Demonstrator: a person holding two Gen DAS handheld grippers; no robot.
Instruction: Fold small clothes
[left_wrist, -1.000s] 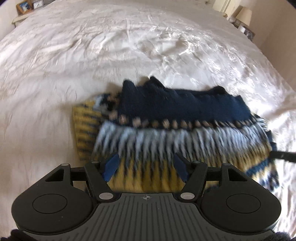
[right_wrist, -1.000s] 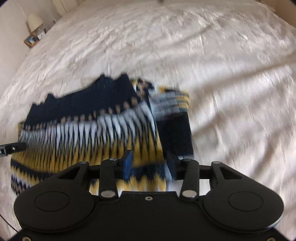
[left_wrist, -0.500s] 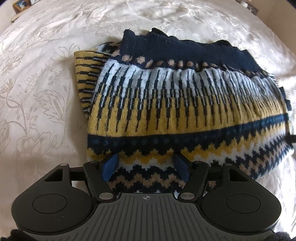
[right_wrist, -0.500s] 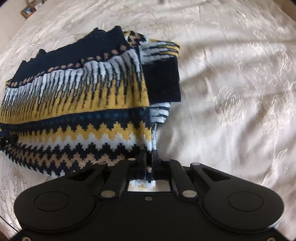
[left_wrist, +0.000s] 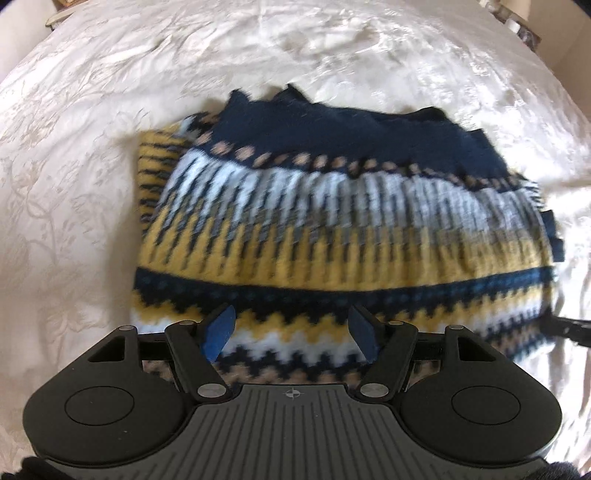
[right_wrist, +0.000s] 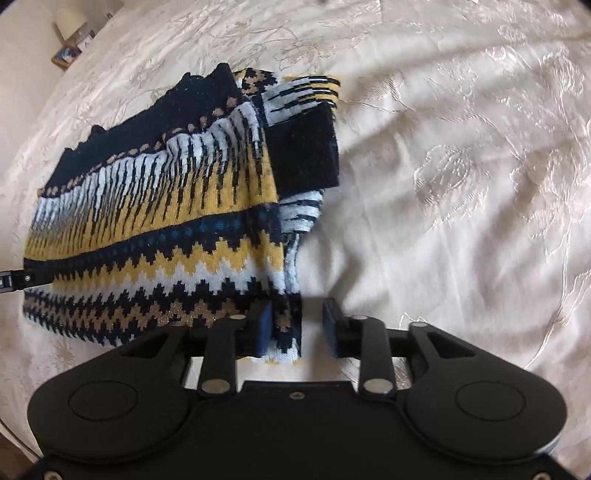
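The folded patterned sweater (left_wrist: 343, 229) lies flat on the white bed (left_wrist: 92, 184). The left claw (left_wrist: 291, 328) hovers spread over the sweater's near hem, gripping nothing. The right claw (right_wrist: 297, 328) has just been opening; the sweater's near right corner sits between its parted jaws, released.

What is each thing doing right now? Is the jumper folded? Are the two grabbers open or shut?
Jumper: folded, lying flat on the bedspread.
Left gripper: open, over the jumper's near edge, gripping nothing.
Right gripper: open, has just been opening; jumper's corner between the jaws, not pinched.
Bedspread: spread out, wrinkled.
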